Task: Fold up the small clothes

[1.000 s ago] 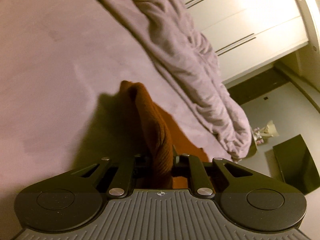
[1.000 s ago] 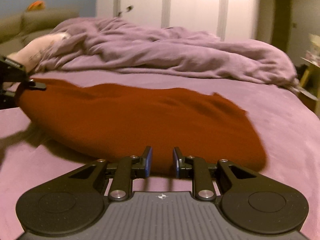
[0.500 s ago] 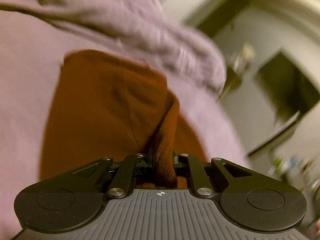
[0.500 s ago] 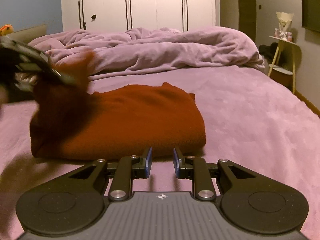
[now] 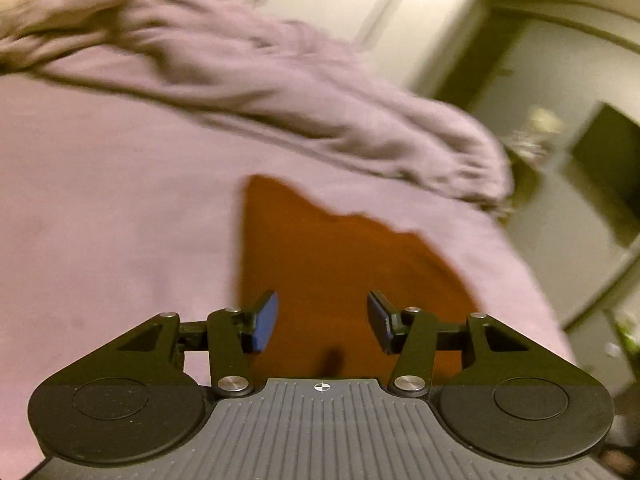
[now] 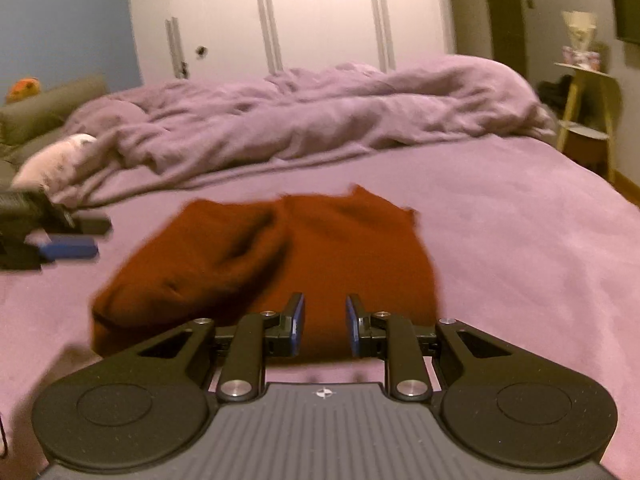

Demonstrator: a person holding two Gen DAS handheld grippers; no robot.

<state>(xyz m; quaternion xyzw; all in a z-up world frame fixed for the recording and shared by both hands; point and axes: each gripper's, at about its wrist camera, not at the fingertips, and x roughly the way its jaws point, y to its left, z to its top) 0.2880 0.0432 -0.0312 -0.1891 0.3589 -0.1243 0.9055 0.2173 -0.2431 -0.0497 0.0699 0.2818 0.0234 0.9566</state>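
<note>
garment: rust-red garment (image 6: 280, 256) lies folded on the purple bed (image 6: 520, 240), in front of the crumpled duvet (image 6: 320, 116); left half bunched in a loose roll, right half flatter; edges smeared by blur
left tongs: left tongs (image 5: 322, 320) over the garment's near edge; jaws have just been opening and stand apart, nothing pinched between them, cloth seen below the gap; also at the left border of the right wrist view (image 6: 72, 240), cut off by the frame
right tongs: right tongs (image 6: 325, 326) at the garment's near edge; narrow gap between blue pads (image 6: 298, 322), no cloth caught in it
duvet: heaped behind the garment; far left end blurred, a pale lump (image 6: 56, 158) beside it, cannot tell what
wardrobe: white wardrobe (image 6: 300, 16) behind the duvet; overexposed
side stand: yellow stand (image 6: 588, 108) right of the duvet; items on it unreadable
</note>
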